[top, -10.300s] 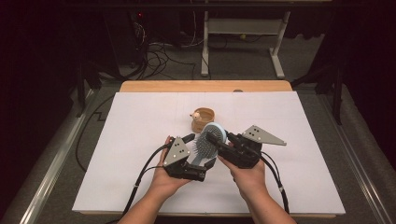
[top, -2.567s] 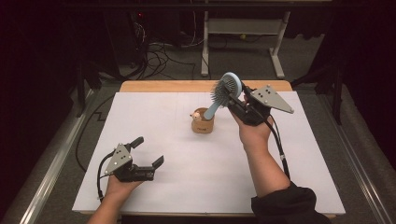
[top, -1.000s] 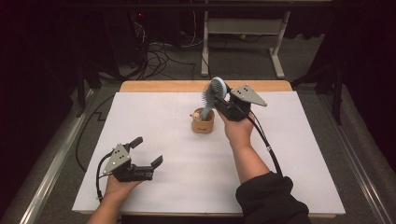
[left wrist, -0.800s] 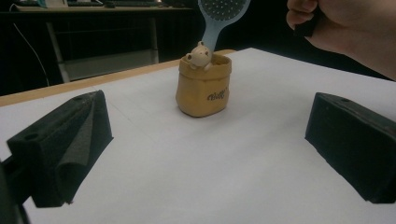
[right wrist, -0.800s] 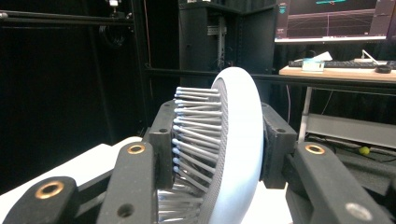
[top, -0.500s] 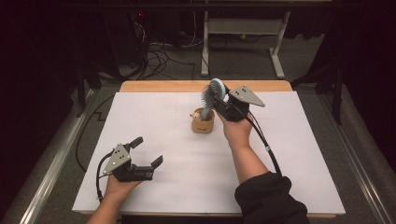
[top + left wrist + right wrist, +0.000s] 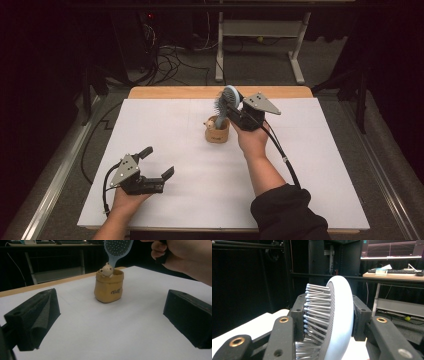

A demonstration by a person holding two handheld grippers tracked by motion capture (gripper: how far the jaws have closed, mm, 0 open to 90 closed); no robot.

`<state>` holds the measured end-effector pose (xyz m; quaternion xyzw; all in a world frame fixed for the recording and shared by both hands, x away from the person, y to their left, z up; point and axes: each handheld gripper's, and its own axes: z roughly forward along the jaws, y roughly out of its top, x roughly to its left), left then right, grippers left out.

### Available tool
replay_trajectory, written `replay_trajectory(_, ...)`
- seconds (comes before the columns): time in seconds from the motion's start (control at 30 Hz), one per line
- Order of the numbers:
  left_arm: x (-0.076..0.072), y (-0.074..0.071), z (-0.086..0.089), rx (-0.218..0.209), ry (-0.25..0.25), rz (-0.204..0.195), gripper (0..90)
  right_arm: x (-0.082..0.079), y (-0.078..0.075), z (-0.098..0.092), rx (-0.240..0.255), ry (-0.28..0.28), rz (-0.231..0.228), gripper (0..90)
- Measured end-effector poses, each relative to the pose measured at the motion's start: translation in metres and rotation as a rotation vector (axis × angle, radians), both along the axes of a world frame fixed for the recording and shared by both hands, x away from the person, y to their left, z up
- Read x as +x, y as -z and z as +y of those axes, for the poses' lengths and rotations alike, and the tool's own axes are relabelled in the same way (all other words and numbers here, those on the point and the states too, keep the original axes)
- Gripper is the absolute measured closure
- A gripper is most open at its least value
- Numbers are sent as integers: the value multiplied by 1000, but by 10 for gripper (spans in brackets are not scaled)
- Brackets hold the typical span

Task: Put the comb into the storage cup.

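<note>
A light blue hairbrush (image 7: pixel 227 100) stands upright with its handle down in a small tan pouch (image 7: pixel 217 132) at the table's far middle. My right gripper (image 7: pixel 231 107) is shut on the brush head, one pad on the bristles (image 7: pixel 317 312) and one on its back. The jaws have just eased open slightly with the head still between them. In the left gripper view the pouch (image 7: pixel 108 286) shows a small bear figure (image 7: pixel 106 269) at its rim under the brush (image 7: pixel 117 248). My left gripper (image 7: pixel 158 161) rests open on the table near the front left, nothing between its jaws.
A white sheet (image 7: pixel 165 125) covers the table, with a wooden strip (image 7: pixel 200 92) along the far edge. The right gripper's cable (image 7: pixel 280 155) trails back along the forearm. Dark floor, cables and a desk frame (image 7: pixel 260 35) lie beyond the table.
Since 2.6 s ago the right hand moved left and down, bringing the brush handle into the pouch. Over the last second both hands stayed put. Much earlier both grippers held the brush together.
</note>
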<state>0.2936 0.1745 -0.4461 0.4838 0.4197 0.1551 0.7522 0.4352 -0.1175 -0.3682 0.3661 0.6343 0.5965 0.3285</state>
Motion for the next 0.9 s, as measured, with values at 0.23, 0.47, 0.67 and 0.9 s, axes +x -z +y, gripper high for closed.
replay_trajectory(0.23, 0, 1, -1, 7, 3, 3, 15, 1, -1, -2, 0, 12, 19, 526)
replay_trajectory(0.47, 0, 1, 0, 4, 2, 5, 16, 3, -1, -4, -1, 24, 36, 484)
replay_trajectory(0.67, 0, 1, 0, 3, 1, 5, 16, 5, -2, -7, 1, 35, 48, 467)
replay_trajectory(0.9, 0, 1, 0, 3, 2, 6, 16, 6, -2, -9, 1, 41, 56, 450)
